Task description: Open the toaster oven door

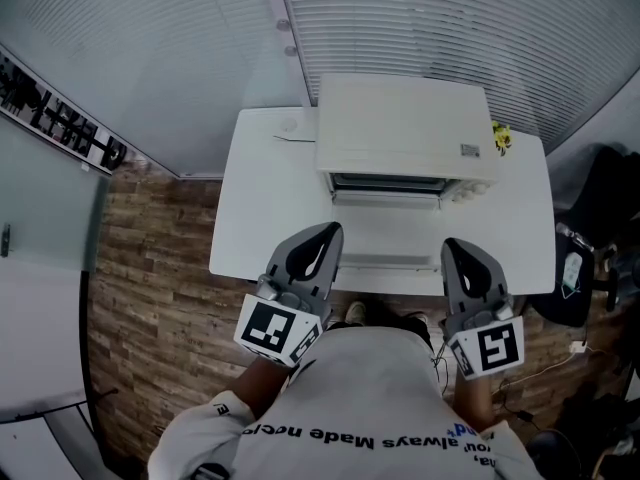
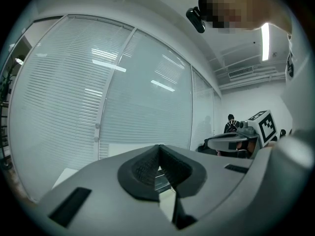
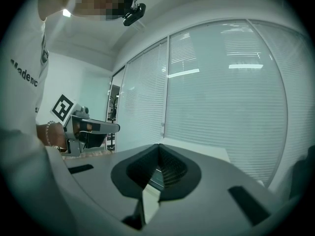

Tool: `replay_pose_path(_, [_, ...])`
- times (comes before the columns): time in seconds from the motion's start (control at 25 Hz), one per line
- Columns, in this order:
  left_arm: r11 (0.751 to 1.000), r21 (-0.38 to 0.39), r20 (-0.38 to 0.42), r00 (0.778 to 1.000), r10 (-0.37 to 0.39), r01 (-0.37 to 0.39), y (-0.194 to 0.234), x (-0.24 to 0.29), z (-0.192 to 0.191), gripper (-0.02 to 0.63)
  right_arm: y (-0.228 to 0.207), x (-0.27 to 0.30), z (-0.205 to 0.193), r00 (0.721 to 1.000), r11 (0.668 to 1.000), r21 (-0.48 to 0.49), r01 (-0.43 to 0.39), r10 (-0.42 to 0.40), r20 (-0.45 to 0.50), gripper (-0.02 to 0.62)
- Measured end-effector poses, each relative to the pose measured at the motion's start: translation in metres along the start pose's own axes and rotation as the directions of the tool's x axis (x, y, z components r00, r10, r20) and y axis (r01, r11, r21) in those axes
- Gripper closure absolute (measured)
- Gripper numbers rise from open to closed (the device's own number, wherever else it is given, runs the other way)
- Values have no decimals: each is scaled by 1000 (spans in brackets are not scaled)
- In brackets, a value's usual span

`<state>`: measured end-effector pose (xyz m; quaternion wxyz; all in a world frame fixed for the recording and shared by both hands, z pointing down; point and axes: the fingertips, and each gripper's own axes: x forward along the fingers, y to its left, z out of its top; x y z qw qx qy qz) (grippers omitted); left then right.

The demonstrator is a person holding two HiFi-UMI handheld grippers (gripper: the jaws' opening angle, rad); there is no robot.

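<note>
A white toaster oven (image 1: 405,128) stands at the back of a white table (image 1: 265,198). A dark slot shows along its front, and its door (image 1: 392,233) looks folded down flat toward me, though the steep angle leaves this unsure. My left gripper (image 1: 325,231) hovers over the table's near edge, left of the oven front. Its jaws meet at the tip with nothing between them (image 2: 158,146). My right gripper (image 1: 455,244) hangs level with it to the right, apart from the oven. It is also shut and empty (image 3: 158,145).
A small yellow object (image 1: 501,138) lies on the table by the oven's right rear corner. A dark chair or bag (image 1: 598,228) stands right of the table. Window blinds (image 1: 450,18) close off the back. The floor (image 1: 150,288) is wood-patterned.
</note>
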<state>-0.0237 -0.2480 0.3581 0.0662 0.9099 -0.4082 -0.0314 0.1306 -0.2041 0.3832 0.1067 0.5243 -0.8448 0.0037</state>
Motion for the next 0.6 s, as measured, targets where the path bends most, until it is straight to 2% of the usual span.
replay_pose_path(0.6, [1000, -3, 4, 1000, -5, 5, 1, 1, 1, 584, 0, 3, 1, 1000, 1000, -7, 1, -1, -1, 588])
